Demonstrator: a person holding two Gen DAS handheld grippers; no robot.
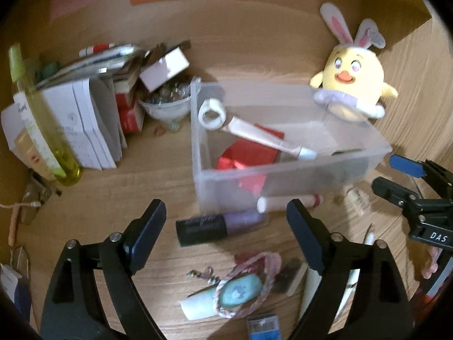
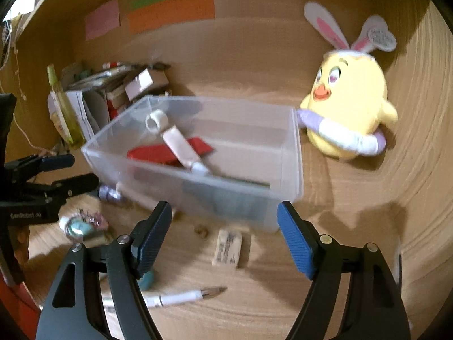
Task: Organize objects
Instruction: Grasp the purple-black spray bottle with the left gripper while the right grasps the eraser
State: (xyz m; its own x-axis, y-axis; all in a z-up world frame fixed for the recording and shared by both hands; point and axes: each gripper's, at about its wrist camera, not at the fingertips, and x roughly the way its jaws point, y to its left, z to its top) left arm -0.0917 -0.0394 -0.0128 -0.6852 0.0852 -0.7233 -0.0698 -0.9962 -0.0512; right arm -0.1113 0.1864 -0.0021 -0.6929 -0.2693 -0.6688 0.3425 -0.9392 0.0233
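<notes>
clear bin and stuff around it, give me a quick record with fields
bin: clear plastic bin on the wooden desk
inside bin: white tube, red packets, tape roll
beside bin: yellow chick plush, touching its far corner
in front of bin: eraser, pen, purple bottle
left gripper: open, empty
right gripper: open, empty

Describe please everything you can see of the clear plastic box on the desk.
The box is a rectangular bin of cloudy see-through plastic, with no lid, standing upright on the wooden desk. Inside lie a pale tube with a ring at its end, slanted over something red, and a dark flat thing. A yellow plush chick sits at its far right corner.
</notes>
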